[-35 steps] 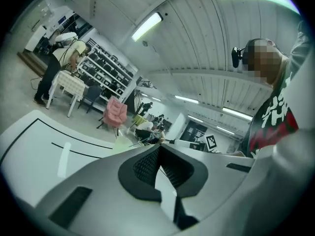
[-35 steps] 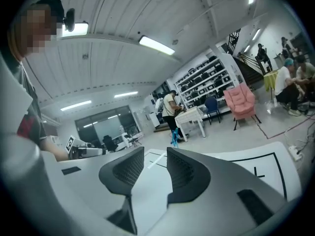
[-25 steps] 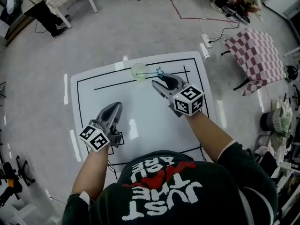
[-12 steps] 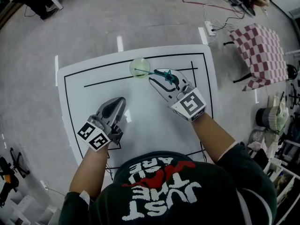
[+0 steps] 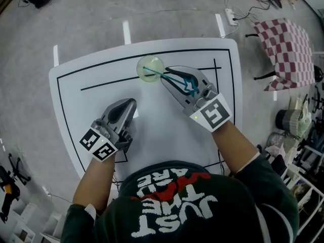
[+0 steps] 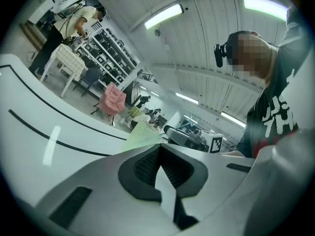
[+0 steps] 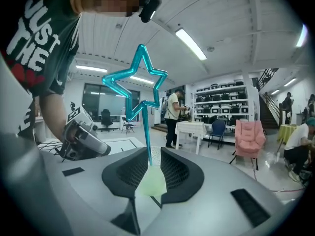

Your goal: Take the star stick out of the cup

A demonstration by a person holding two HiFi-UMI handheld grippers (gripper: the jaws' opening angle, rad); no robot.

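A pale green cup [image 5: 150, 68] stands at the far middle of the white board [image 5: 91, 92]. The teal star stick [image 5: 172, 77] leans out of it to the right, its star [image 5: 191, 85] lying over my right gripper's body. My right gripper [image 5: 167, 77] is just right of the cup, its jaws closing with the thin stick [image 7: 148, 141] between them and a small gap still showing. The star [image 7: 140, 80] rises above the jaws and the cup [image 7: 151, 183] shows below them. My left gripper [image 5: 128, 105] rests on the board nearer the person, shut and empty; beyond its tips [image 6: 160, 154] the cup [image 6: 140, 134] is seen.
Black lines mark a frame on the white board. A checkered table [image 5: 286, 49] stands at the right, with a power strip and cables [image 5: 230, 16] on the floor behind the board. Clutter and a bucket [image 5: 288, 120] sit at the right edge.
My right gripper has slid along the stick toward the cup, so the star now lies over its body, and its jaws have narrowed. The left gripper has stayed put.
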